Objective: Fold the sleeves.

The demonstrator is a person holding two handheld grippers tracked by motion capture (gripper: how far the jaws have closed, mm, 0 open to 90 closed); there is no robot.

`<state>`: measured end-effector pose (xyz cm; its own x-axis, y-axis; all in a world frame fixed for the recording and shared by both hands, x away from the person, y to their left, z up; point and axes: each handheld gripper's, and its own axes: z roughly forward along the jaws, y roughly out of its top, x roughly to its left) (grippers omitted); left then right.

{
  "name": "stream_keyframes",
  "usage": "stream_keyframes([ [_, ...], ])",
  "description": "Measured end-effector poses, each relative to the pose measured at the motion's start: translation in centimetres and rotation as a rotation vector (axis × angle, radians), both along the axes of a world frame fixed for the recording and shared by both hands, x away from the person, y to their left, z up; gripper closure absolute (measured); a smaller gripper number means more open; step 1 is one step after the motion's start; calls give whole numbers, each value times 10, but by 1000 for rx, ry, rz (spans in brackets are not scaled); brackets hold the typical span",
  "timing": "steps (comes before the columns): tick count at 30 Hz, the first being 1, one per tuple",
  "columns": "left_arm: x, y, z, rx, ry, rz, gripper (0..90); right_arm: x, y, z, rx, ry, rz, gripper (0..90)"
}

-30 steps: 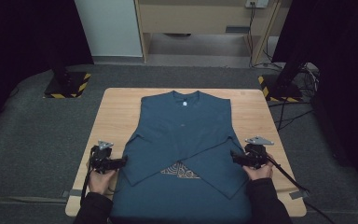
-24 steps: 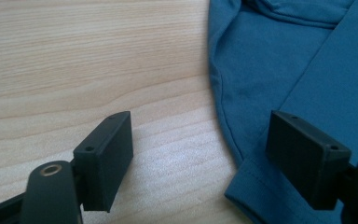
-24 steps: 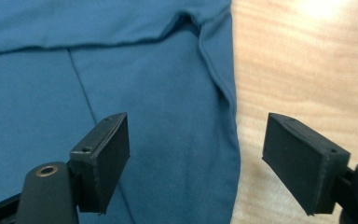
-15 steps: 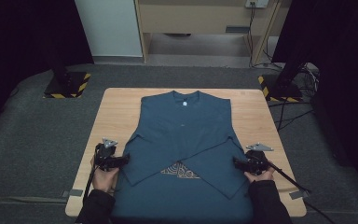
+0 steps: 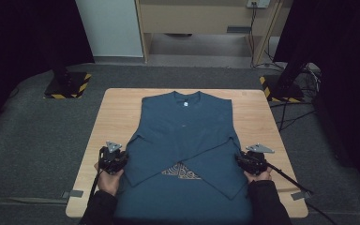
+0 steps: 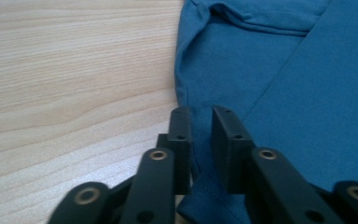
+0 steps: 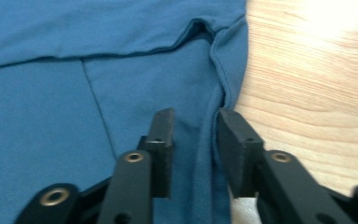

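A dark blue long-sleeved shirt [image 5: 187,131] lies flat on the wooden table [image 5: 117,112], its sleeves crossed over a patterned print. My left gripper [image 5: 122,157] sits at the shirt's left side edge. In the left gripper view its jaws [image 6: 201,116] have just been closing and now pinch the hem of the shirt [image 6: 307,93] between them. My right gripper [image 5: 238,159] is at the right side edge. Its jaws [image 7: 196,119] have just been closing too, and a raised ridge of the shirt's [image 7: 74,93] edge is squeezed between them.
Bare wood [image 6: 74,70] runs along both sides of the shirt [image 7: 307,93]. Two black stands with striped bases [image 5: 68,84] [image 5: 283,86] stand on the grey floor beyond the table's far corners. Cables trail on the floor at the right [image 5: 290,117].
Both pairs of jaws have closed in on the shirt's side edges. The hands have hardly shifted, and the shirt lies as before.
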<state>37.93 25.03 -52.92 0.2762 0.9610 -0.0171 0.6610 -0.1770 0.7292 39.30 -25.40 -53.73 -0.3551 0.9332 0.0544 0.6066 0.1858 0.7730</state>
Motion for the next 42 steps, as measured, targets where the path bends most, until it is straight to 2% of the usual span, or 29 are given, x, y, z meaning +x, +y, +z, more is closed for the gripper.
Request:
stream_keyframes([
  [2,-3,2,1,-2,7,-5,833,3,1,0,17,7,17,723],
  [8,-16,12,1,-24,14,5,832,8,3,0,38,14,52,727],
  [19,-36,21,1,-42,21,22,831,-4,5,0,41,16,90,748],
  [26,-40,18,2,-26,23,9,868,-13,3,1,27,25,82,816],
  [35,-53,17,2,-53,30,2,875,-21,4,2,31,33,91,835],
  [37,-51,18,2,-61,31,2,838,-23,3,2,29,33,91,768],
  [38,-49,20,3,-85,41,8,759,-23,3,2,22,31,83,752],
  [39,-46,23,3,-131,56,5,697,-23,3,3,21,21,79,739],
  [40,-43,25,4,-154,56,11,669,-22,2,3,26,11,76,697],
  [42,-37,26,7,-137,41,32,559,-18,1,5,23,0,67,645],
])
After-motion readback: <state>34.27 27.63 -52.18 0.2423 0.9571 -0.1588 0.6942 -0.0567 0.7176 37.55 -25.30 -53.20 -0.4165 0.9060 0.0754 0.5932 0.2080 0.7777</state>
